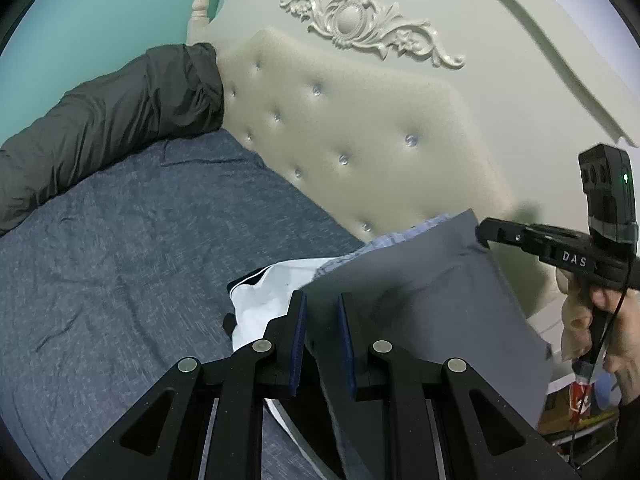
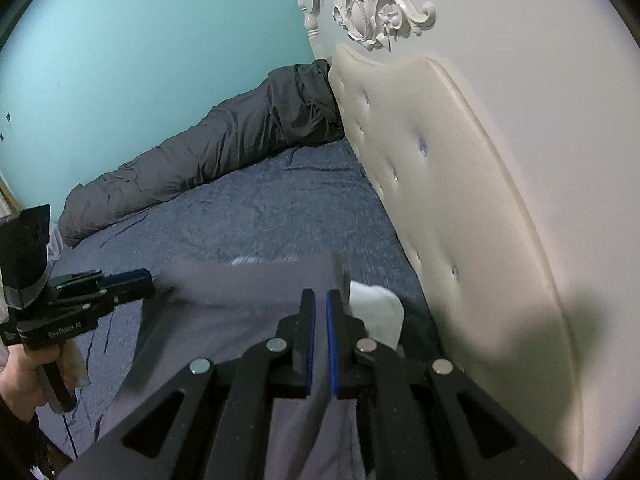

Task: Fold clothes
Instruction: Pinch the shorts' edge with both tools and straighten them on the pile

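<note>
- Bedroom: bed with blue-grey sheet (image 1: 120, 232), teal wall (image 2: 140, 40), cream tufted headboard (image 1: 340, 120) with carved ornament (image 1: 360, 24) above.
- Dark grey rolled duvet (image 2: 208, 152) lies along the bed's far edge by the wall, one end touching the headboard.
- Grey garment (image 1: 420, 300) held up over the bed near the headboard end, stretched between both tongs; blurred.
- Left gripper (image 1: 322, 340): jaws narrowly apart, pads pinching the garment's edge.
- Right gripper (image 2: 320, 344): jaws almost fully closed, clamped on the grey cloth; seen in left view gripping the garment's far corner.
- White cloth (image 1: 264, 304) and a light blue striped piece (image 1: 400, 240) lie on the sheet under the garment, close to the headboard.
</note>
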Demonstrator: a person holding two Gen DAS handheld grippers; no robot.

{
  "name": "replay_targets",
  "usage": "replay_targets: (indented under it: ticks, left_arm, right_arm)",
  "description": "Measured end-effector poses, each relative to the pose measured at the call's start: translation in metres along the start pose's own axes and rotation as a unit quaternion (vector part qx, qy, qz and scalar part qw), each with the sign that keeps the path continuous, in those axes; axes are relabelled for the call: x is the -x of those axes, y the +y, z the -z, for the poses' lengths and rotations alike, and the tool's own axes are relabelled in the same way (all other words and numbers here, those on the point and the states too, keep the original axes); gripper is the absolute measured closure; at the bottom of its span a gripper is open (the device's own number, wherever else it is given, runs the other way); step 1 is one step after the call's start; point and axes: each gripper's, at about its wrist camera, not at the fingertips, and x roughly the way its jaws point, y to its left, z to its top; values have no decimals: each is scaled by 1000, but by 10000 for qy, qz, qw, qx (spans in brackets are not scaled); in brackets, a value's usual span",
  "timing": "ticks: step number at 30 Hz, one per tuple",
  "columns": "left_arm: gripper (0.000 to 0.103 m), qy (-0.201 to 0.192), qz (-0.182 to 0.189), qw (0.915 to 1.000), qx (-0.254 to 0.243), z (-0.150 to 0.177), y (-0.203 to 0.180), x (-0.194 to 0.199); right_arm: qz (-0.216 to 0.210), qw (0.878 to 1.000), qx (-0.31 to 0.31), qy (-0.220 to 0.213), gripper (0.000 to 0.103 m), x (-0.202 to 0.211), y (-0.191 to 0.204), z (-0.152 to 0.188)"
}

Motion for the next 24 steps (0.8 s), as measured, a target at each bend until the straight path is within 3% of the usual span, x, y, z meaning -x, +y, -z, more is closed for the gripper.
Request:
replay_targets:
  ticks: [5, 12, 24]
  left_arm:
    - [86, 106, -64, 9999, -89, 5, 1, -14]
    - [86, 65, -193, 9998, -54, 9, 2, -10]
    - [86, -235, -300, 9992, -130, 27, -8, 58]
  right_arm:
    - [208, 9990, 28, 399, 98, -29, -6, -3]
    - [238, 9980, -197, 558, 98, -39, -20, 4]
    - [132, 9989, -401, -211, 98, 30, -16, 8]
